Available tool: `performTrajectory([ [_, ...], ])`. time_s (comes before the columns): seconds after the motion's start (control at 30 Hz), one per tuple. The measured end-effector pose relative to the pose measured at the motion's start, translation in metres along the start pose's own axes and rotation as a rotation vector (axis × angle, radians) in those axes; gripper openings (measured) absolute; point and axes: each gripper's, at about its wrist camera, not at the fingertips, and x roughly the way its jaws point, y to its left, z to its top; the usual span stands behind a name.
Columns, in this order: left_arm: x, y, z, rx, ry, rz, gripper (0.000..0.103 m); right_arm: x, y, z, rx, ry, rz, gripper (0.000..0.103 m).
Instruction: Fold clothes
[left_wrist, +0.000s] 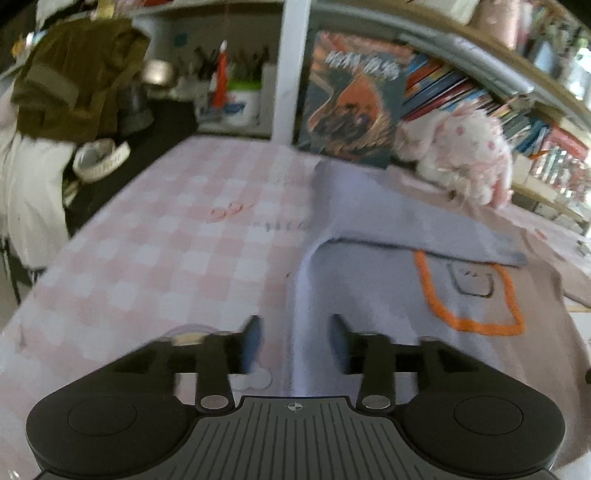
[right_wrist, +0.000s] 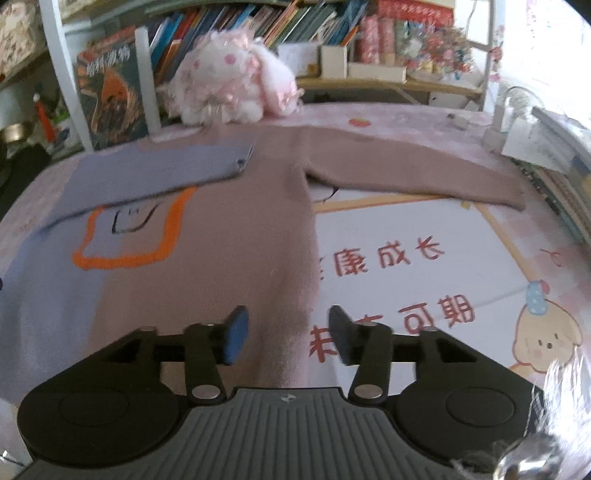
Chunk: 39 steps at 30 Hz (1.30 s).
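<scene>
Right gripper (right_wrist: 284, 332) spread over sweater (right_wrist: 229, 229) hem; left gripper (left_wrist: 295, 336) spread too. Sweater flat on surface (right_wrist: 424, 266), below plush toy (right_wrist: 232, 92). Blue sleeve (right_wrist: 155, 173) folded across chest; brown sleeve (right_wrist: 413, 173) outstretched, body unfolded.

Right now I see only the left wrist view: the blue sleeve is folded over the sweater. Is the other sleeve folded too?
Observer: No. The brown sleeve lies stretched out flat on the table.
Operator: Where is the right gripper?
Observer: The right gripper hangs over the sweater's brown side edge near the hem, open and holding nothing.
Operator: Anything lying on that sleeve?
Observer: Nothing. The plush toy sits beyond the collar, clear of it.
</scene>
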Motion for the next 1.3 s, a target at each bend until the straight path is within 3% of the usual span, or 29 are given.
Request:
performTrajectory([
  [0.1,-0.013,-0.011,0.001,0.045,-0.031,-0.027,0.075,-0.009,0.001,-0.003,0.018,-0.016,-0.015,0.069],
  [0.23,-0.024,-0.029,-0.006,0.087,-0.026,-0.072,0.085,-0.020,0.003,-0.008,0.040,-0.032,-0.037,0.078],
  [0.57,-0.028,-0.067,-0.041,0.196,0.064,-0.155,0.086,-0.052,-0.005,-0.036,0.051,-0.024,-0.143,0.087],
  [0.83,-0.022,-0.088,-0.039,0.224,0.074,-0.188,0.087,-0.059,-0.028,-0.046,0.117,-0.014,-0.190,0.089],
  [1.0,-0.017,-0.102,-0.034,0.216,0.072,-0.164,0.087,-0.053,-0.050,-0.040,0.179,-0.024,-0.188,0.090],
  [1.3,-0.007,-0.128,-0.025,0.154,0.068,-0.096,0.087,-0.022,-0.114,0.001,0.229,-0.051,-0.156,0.090],
])
